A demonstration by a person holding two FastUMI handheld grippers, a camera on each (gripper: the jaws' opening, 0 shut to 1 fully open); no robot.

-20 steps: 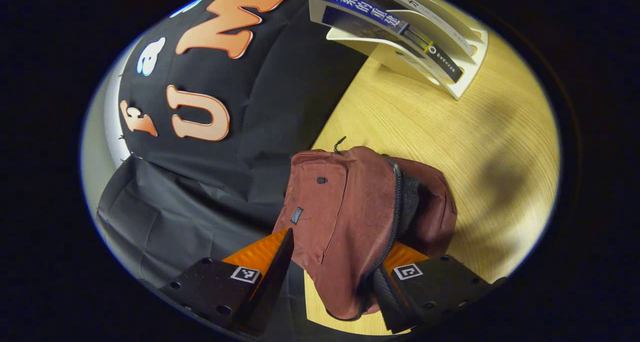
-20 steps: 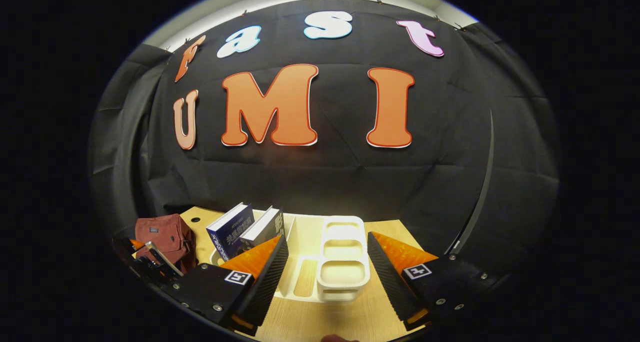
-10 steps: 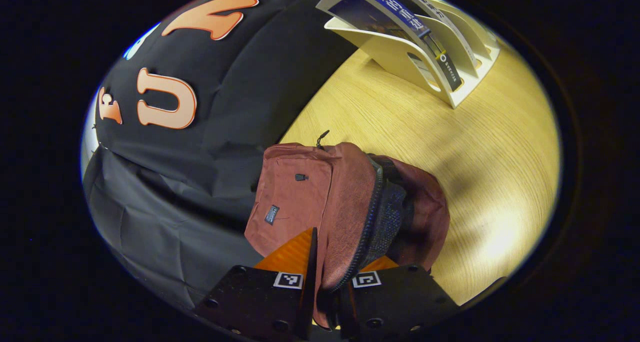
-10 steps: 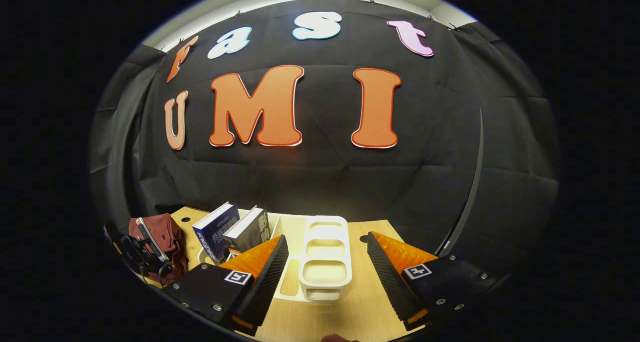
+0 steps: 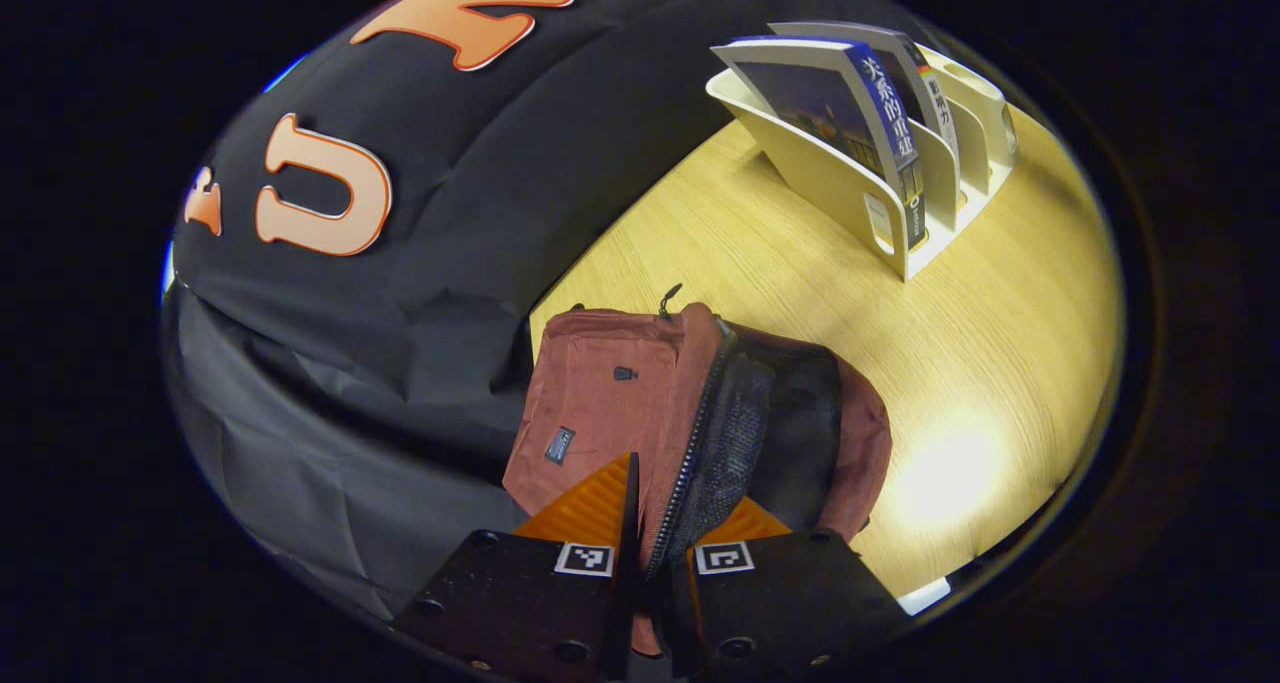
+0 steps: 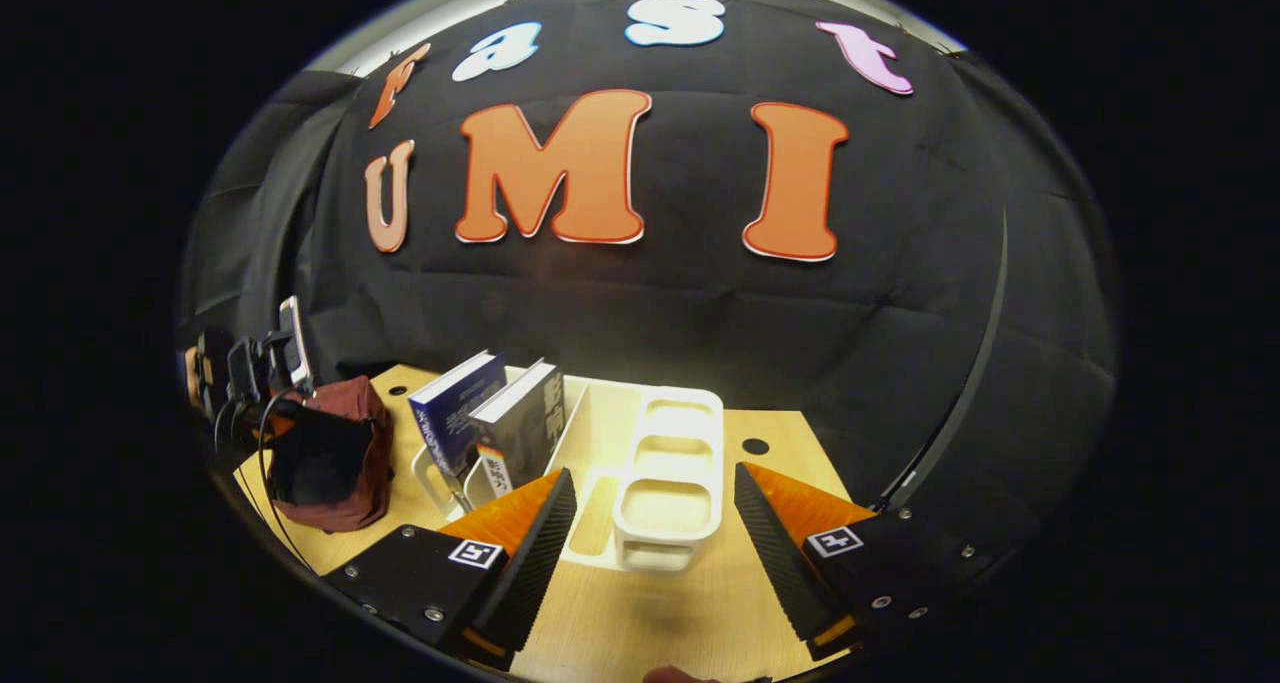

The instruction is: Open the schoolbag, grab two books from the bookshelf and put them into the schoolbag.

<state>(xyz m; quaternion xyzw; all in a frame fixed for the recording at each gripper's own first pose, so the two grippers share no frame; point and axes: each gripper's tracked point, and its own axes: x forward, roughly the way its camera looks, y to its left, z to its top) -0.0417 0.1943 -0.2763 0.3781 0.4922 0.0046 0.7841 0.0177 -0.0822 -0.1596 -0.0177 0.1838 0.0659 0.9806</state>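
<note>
1. Your left tool is closed down narrow on the front flap of the soft maroon fabric schoolbag, both fingers pinching it beside the zip.
2. The zip stands parted: in the left gripper view a dark mesh-lined mouth gapes at about 3 o'clock of the pinch. I judge the opening step done or nearly so, with you holding the flap back.
3. Your right tool is spread wide and carries nothing; it hovers above the bench, aimed at the white plastic bookshelf.
4. Both books are still to fetch. The blue-covered paperback and the dark-covered paperback lean side by side in the shelf's slots, at about 10 o'clock of your right tool in the right gripper view.
5. So two grabs and two drops into the bag remain.
6. The schoolbag sits at the bench's edge against the wall cloth, well apart from the shelf; in the right gripper view it lies at 9 o'clock, with your left tool's rig above it.
7. The pale wood-grain bench shows a bright lamp glare near the bag.
8. Black cloth walls close the booth behind and to the sides.
</note>
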